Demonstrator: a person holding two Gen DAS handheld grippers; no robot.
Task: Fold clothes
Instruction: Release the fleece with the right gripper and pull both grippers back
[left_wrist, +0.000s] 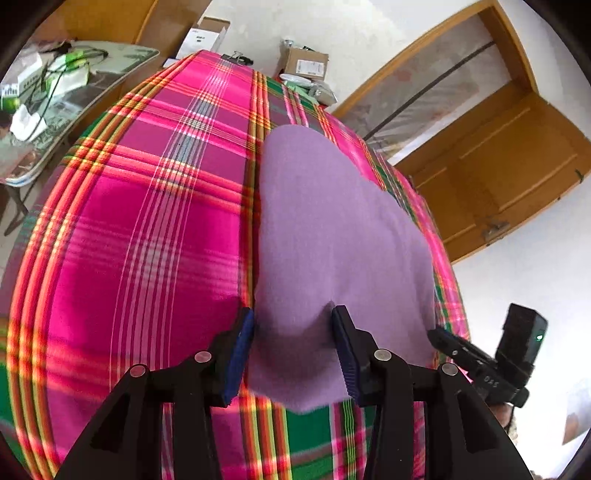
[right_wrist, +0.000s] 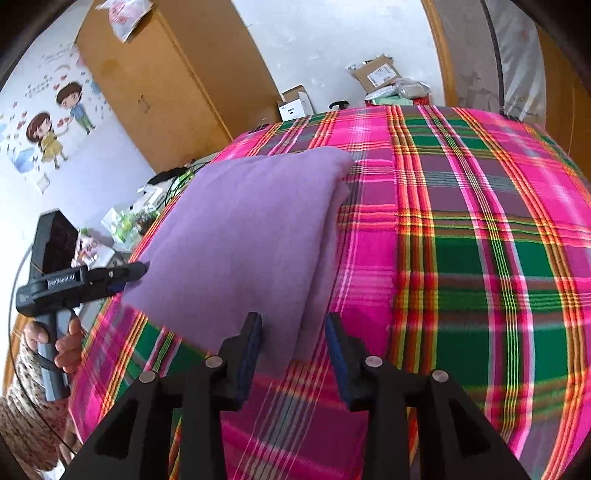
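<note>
Through the left wrist camera I see my left gripper (left_wrist: 291, 343) standing wide over the near end of the purple cloth (left_wrist: 332, 240). The blue pads flank a soft hump of fabric, but neither looks to be pressing on it, so I read this gripper as having nothing in hold. The cloth lies as a long, smooth, folded shape on the pink and green plaid cover (left_wrist: 147, 221), running away from me towards the far edge. Off to the lower right I can make out the right gripper (left_wrist: 439, 338), its tips at the cloth's side edge.

In the right wrist camera, my right gripper (right_wrist: 293, 339) is parted too, with the near edge of the cloth (right_wrist: 251, 229) lying between the pads and no sign of a pinch. From here the cloth shows as a neat rectangle with a stacked edge along its right side, which tells me it is doubled over at least once. The left gripper (right_wrist: 142, 271) shows at the left, carried in a hand (right_wrist: 66, 347), its tips at the cloth's corner.

My judgement: the fold in hand looks laid down, edges fairly square, both grippers free of it. What may remain is one more fold to make the bundle smaller, or a tidy of the corners. I see no other garment on the cover.
</note>
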